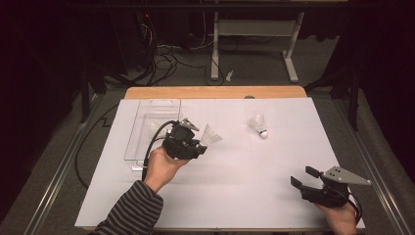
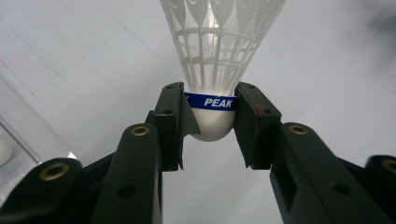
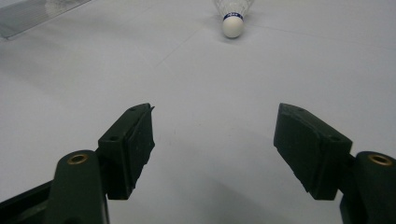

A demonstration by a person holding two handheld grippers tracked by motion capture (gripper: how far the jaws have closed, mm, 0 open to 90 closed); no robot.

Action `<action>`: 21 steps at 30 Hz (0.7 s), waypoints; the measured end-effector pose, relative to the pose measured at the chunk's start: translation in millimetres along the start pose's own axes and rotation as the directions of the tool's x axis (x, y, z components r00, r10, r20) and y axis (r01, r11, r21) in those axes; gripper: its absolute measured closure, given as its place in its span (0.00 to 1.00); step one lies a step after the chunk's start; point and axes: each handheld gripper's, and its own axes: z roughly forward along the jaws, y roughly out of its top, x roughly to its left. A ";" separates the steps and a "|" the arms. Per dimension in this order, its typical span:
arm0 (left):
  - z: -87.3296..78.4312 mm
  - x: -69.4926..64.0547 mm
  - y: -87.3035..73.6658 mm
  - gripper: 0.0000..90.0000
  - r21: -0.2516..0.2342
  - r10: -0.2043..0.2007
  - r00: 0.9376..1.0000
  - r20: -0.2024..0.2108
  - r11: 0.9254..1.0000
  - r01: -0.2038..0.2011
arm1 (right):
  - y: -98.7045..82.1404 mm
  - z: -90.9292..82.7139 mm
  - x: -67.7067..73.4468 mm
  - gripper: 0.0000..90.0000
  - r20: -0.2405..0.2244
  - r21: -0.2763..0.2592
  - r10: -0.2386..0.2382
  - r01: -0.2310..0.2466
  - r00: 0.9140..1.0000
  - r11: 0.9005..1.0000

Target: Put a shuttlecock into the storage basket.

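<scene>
My left gripper (image 1: 199, 145) is shut on a white shuttlecock (image 1: 211, 135), held just right of the clear tray. In the left gripper view the pads clamp the shuttlecock (image 2: 212, 100) at its white cork head, on the blue band, with the mesh skirt pointing away. A second shuttlecock (image 1: 258, 125) lies on the white table sheet at the centre right; in the right gripper view this shuttlecock (image 3: 232, 18) lies far ahead, cork toward me. My right gripper (image 1: 303, 177) rests near the front right corner, jaws wide open and empty (image 3: 215, 140).
A clear plastic tray (image 1: 143, 128) lies at the left of the white sheet (image 1: 230, 196), with something white inside it. A wooden table edge (image 1: 215, 92) runs along the back. Beyond it stand a desk frame and cables on the floor.
</scene>
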 end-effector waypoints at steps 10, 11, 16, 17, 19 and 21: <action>-11.7 8.6 -3.7 0.72 -0.014 -0.021 1.000 -0.014 1.000 0.021 | 0.0 0.3 -0.1 0.32 -0.001 0.001 0.001 -0.001 1.000 1.000; -13.1 9.9 -4.1 0.72 -0.012 -0.021 1.000 -0.016 1.000 0.021 | 0.0 0.3 -0.1 0.32 0.000 0.000 0.001 -0.001 1.000 1.000; -16.3 12.3 -5.6 0.72 -0.018 -0.030 0.999 -0.020 0.999 0.030 | 0.0 0.4 -0.1 0.32 0.000 0.001 0.001 -0.001 1.000 1.000; -16.7 12.6 -6.0 0.72 -0.022 -0.034 0.999 -0.019 0.999 0.034 | 0.0 0.4 -0.1 0.32 0.000 0.001 0.002 -0.002 1.000 1.000; -18.1 13.7 -7.1 0.72 -0.022 -0.035 0.999 -0.019 0.999 0.035 | 0.0 0.5 0.1 0.32 -0.001 0.002 0.001 -0.001 1.000 1.000; -19.1 15.4 -8.4 0.72 -0.025 -0.042 0.999 -0.023 0.999 0.042 | 0.0 0.5 0.0 0.32 -0.001 0.002 0.001 -0.001 1.000 1.000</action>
